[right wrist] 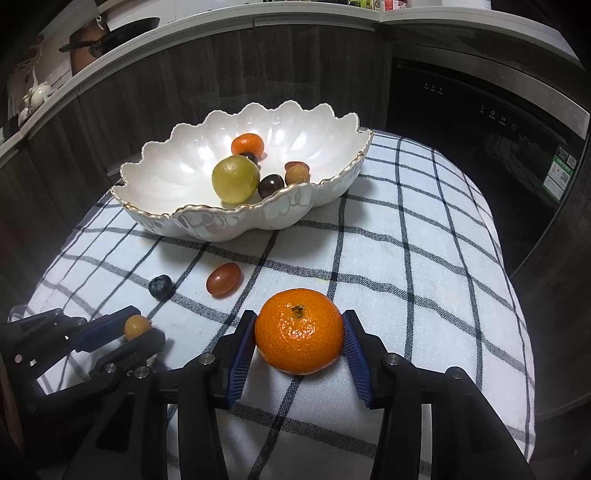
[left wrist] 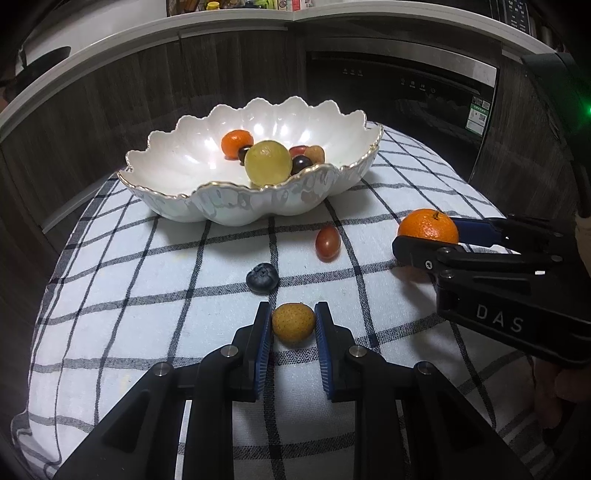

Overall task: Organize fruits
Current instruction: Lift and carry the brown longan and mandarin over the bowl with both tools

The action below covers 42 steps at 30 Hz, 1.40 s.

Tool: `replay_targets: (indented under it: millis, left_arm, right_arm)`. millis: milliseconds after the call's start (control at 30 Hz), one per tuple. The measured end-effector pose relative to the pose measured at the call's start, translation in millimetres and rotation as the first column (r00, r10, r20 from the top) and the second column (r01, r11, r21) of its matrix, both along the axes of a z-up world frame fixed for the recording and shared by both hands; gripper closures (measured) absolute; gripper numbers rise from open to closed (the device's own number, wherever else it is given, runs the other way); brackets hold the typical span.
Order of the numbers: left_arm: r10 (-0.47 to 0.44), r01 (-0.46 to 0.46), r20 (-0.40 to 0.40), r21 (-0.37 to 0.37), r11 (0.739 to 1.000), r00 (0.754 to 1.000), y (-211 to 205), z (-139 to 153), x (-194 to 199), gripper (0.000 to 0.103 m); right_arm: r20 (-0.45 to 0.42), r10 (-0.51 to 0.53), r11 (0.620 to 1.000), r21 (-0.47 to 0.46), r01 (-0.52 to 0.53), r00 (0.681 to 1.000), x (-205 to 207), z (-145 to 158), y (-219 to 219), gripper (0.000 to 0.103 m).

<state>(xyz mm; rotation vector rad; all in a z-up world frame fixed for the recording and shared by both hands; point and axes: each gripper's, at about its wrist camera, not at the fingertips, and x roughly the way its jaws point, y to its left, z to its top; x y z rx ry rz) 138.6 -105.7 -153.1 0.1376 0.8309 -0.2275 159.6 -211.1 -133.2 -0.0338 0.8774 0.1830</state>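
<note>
A white scalloped bowl (left wrist: 173, 162) (right wrist: 173, 173) holds a green fruit (left wrist: 267, 163), a small orange (left wrist: 236, 143) and several small dark and tan fruits. On the checked cloth lie a red grape (left wrist: 327, 243) (right wrist: 223, 279) and a blueberry (left wrist: 262, 278) (right wrist: 161, 286). My left gripper (left wrist: 293, 317) (right wrist: 138, 325) has its pads against a small yellow-brown fruit (left wrist: 293, 323) (right wrist: 136, 326) that rests on the cloth. My right gripper (right wrist: 299, 328) (left wrist: 428, 236) has its pads against a mandarin (right wrist: 299, 330) (left wrist: 428, 226) that also rests on the cloth.
The checked cloth (right wrist: 424, 258) covers a rounded table. Dark cabinet fronts and a built-in appliance (left wrist: 399, 92) stand behind it. A counter with a pan (right wrist: 110, 35) and jars runs above. The table's edges fall away at left and right.
</note>
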Motion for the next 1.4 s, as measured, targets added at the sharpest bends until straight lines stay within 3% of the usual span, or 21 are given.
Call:
replay_targets:
  millis: [700, 1400]
  left_arm:
    - [0.034, -0.031, 0.081, -0.032, 0.999, 0.996, 16.4, 44.2, -7.3, 0.079]
    - [0.048, -0.042, 0.105, -0.067, 0.997, 0.993, 32.6, 81.5, 4.5, 0.079]
  right_arm:
    - [0.074, -0.018, 1.0, 0.011, 0.017, 0.997, -18.8, 44.8, 8.1, 0.055]
    - [0.141, -0.014, 1.0, 0.013, 0.013, 0.99, -16.5, 86.6, 22.2, 0.055]
